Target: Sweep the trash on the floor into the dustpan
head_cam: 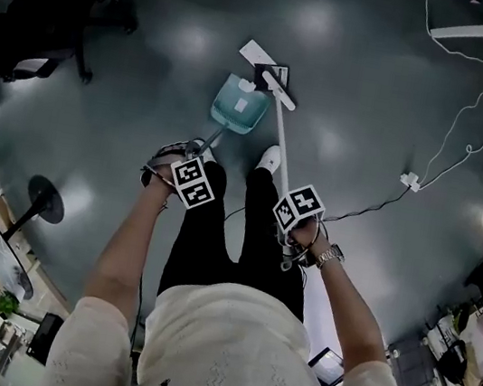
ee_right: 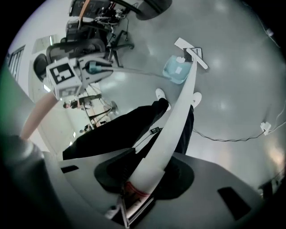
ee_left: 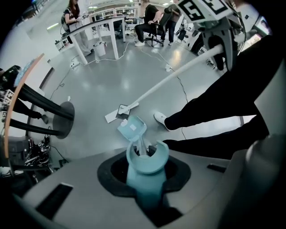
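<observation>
Jaws of the left gripper (head_cam: 189, 165) pinched the teal handle (ee_left: 145, 170) of the dustpan (head_cam: 240, 105), which sat on the floor (head_cam: 158, 36) just ahead of the person's shoes (head_cam: 270, 158). The right gripper (head_cam: 296, 224) was clamped on the white broom handle (ee_right: 172, 125), the broom head (head_cam: 275, 86) lying just beside the pan's far edge, near a flat white scrap (head_cam: 254, 51). Both forearms reached forward and down, the 2 grippers side by side. Pan and broom looked like light, stiff plastic, best steered from high on their handles. The scrap seemed feather-light and likely to skid.
</observation>
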Demonstrator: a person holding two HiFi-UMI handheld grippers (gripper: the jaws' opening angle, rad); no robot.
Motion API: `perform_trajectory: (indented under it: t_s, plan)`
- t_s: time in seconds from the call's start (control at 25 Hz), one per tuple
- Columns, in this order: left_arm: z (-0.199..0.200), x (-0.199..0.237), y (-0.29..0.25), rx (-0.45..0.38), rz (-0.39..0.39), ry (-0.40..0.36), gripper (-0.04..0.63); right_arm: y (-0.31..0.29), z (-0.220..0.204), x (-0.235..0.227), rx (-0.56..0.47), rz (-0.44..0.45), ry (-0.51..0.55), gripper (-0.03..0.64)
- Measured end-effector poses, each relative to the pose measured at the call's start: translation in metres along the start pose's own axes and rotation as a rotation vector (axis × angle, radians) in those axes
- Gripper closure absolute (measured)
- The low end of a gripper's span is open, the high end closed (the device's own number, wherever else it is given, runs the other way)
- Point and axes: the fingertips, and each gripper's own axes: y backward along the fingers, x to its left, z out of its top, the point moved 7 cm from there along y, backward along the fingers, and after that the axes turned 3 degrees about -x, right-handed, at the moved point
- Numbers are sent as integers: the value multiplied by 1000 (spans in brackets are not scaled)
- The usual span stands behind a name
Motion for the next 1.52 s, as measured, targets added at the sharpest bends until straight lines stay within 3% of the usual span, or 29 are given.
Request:
perform_trajectory:
  t_s: [0.16,0.32,0.52,0.64,0.72,0.96,1.2,1.32,1.52]
  plan:
    - [-7,5,0,-9,-5,2,505,-19,-25,26,103,-49,95,479]
    - [-12,2,1,-27,10,19,505,-21,-44,47,177,-26,158,479]
    - [-15,-7,0,-37,43,64,505,-5,-56,65,114,142,78,479]
    - [-23,-14,2,-39,51,116,505,15,-54,67,59,177,44,479]
    - [-31,-17,5,-37,52,142,504,27,-46,65,35,143,52,479]
    - [-54,-20,12,-18,60,190,505,54,18,35,-19,-74,104,479]
    - [-59,-18,9,-22,69,236,505,56,70,4,-33,-197,105,479]
    - [-59,-14,8,-28,80,268,503,39,72,2,18,-215,102,479]
    - [-59,-10,6,-31,87,259,503,-3,39,24,122,-135,108,479]
